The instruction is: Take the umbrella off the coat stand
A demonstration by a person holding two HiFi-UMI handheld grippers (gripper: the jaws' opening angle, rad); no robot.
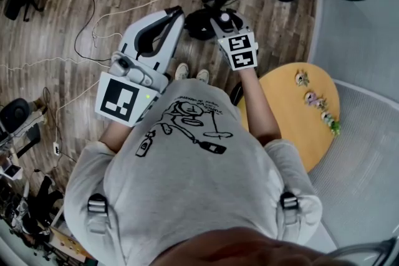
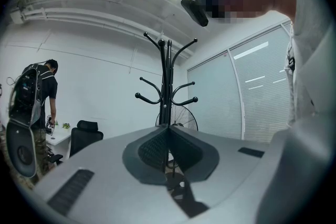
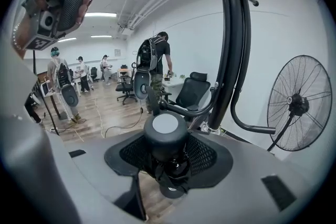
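Between the jaws of the right gripper (image 3: pixel 167 150) sits the umbrella (image 3: pixel 165 127). Its thick black handle, with the grey cap turned toward the camera, is clenched from both sides, and its strap hangs under the jaws. I judge the grip is on the handle because this is the firmest part for lifting the umbrella away from the coat stand (image 3: pixel 231 50). The pole of the stand rises just behind, and a lower hook passes close behind the handle. Whether the strap is on a hook I cannot tell. The left gripper (image 2: pixel 168 131) holds nothing; its jaws are pressed together and point at the stand from further off, probably kept free.
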